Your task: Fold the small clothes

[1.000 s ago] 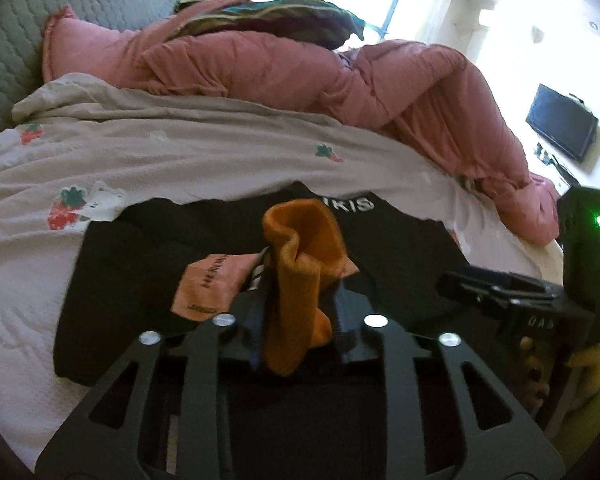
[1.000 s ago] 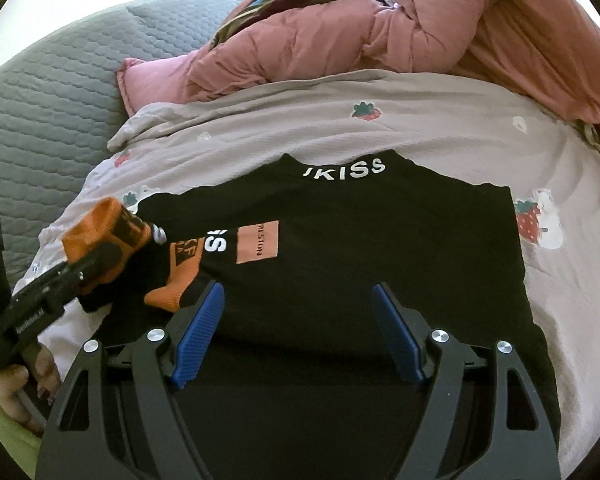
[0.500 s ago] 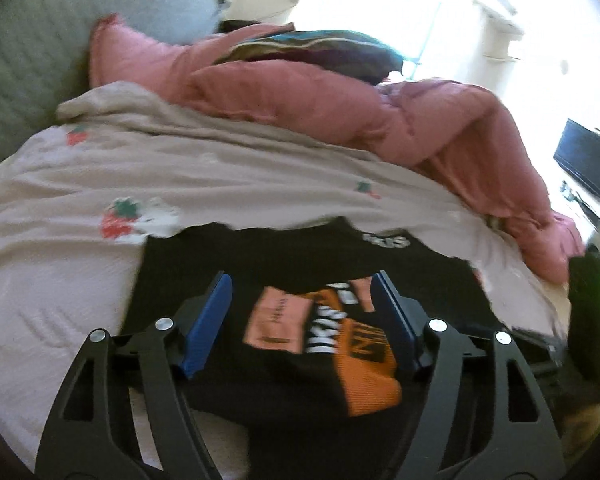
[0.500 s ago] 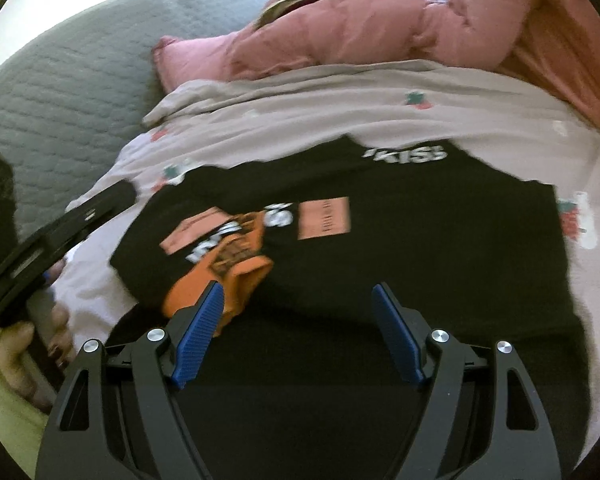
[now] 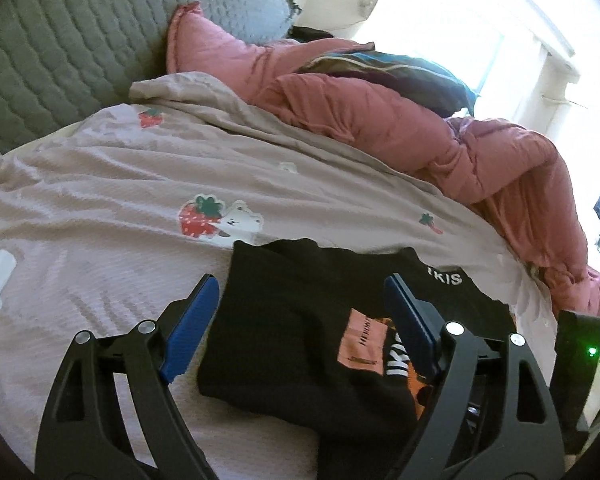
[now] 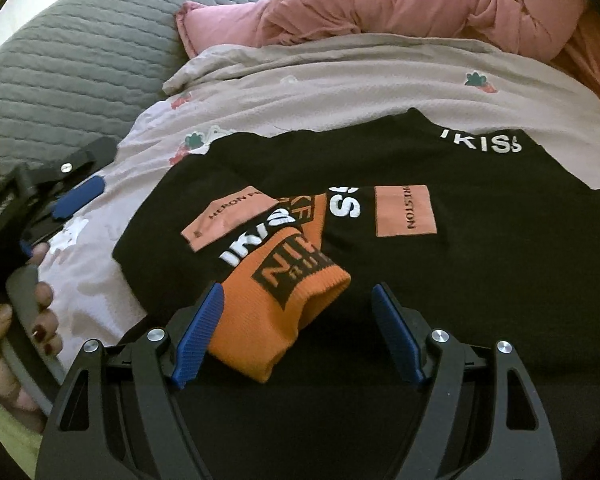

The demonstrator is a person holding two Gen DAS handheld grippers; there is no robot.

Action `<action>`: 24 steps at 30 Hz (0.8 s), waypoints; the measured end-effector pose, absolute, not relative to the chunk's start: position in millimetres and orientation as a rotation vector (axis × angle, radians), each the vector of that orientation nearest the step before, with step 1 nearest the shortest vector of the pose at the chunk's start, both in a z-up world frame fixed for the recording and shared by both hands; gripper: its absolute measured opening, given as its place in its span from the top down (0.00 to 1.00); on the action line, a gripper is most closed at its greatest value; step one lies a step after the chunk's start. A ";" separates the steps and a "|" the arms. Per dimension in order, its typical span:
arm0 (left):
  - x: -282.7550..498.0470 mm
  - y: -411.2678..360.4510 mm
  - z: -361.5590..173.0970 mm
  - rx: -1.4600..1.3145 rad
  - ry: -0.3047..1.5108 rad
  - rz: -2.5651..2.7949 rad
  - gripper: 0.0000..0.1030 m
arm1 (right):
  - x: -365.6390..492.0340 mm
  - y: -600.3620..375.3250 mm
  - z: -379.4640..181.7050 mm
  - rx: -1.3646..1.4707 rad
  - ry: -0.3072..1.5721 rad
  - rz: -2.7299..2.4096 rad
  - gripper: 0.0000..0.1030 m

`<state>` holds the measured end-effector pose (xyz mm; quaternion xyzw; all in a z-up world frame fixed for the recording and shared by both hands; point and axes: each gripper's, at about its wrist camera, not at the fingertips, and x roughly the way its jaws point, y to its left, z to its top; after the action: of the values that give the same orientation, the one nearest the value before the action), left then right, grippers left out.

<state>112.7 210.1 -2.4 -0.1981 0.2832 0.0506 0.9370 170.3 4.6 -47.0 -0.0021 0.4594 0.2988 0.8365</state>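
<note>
Black sweater [image 6: 440, 264] lies flat on the bedsheet [image 5: 112, 208], its orange cuff [image 6: 284, 312] folded inward. Left gripper [image 5: 300, 328] and right gripper [image 6: 296, 332] both spread, empty. Advice: pinch the far sleeve edge cleanly, fold symmetrically.

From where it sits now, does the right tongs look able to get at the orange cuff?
Probably yes. The right tongs are open, and the orange cuff lies loose on top of the black sweater, just ahead between the jaws by the left finger. Nothing covers it, and the left tongs are off to the side.
</note>
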 end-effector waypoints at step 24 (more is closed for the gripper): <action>104.4 225.2 4.6 -0.440 0.518 0.143 0.25 | 164.9 -13.1 20.4 0.070 0.727 0.738 0.96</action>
<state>104.4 225.2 4.6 -0.2155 0.2540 0.0703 0.9403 164.9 -13.1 20.4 0.0335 0.3472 0.3527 0.8683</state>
